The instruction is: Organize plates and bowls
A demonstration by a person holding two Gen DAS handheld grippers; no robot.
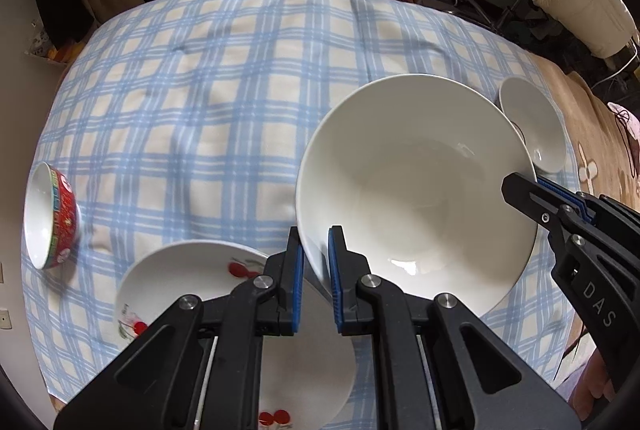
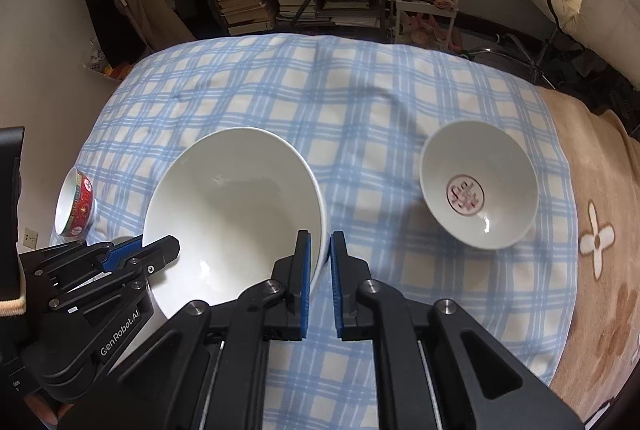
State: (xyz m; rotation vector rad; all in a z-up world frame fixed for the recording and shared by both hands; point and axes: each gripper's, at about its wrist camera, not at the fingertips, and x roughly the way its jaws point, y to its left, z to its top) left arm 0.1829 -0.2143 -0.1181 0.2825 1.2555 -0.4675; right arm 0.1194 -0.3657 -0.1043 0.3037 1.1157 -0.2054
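A large white bowl (image 1: 416, 189) (image 2: 236, 205) hangs tilted over the blue checked cloth, gripped from both sides. My left gripper (image 1: 316, 230) is shut on its near-left rim, with the blue pads on either side of the wall. My right gripper (image 2: 321, 233) is shut on the opposite rim. Each gripper also shows in the other's view, the right gripper (image 1: 524, 181) and the left gripper (image 2: 156, 244). Beneath my left gripper lies a white plate with cherries (image 1: 192, 278), partly hidden by the bowl and fingers.
A red patterned bowl (image 1: 52, 218) (image 2: 78, 203) lies on its side at the cloth's left edge. A small white bowl with a red emblem (image 2: 478, 185) (image 1: 532, 125) stands upright on the right. A tan flowered blanket (image 2: 600, 270) borders the cloth. Shelves with books stand behind.
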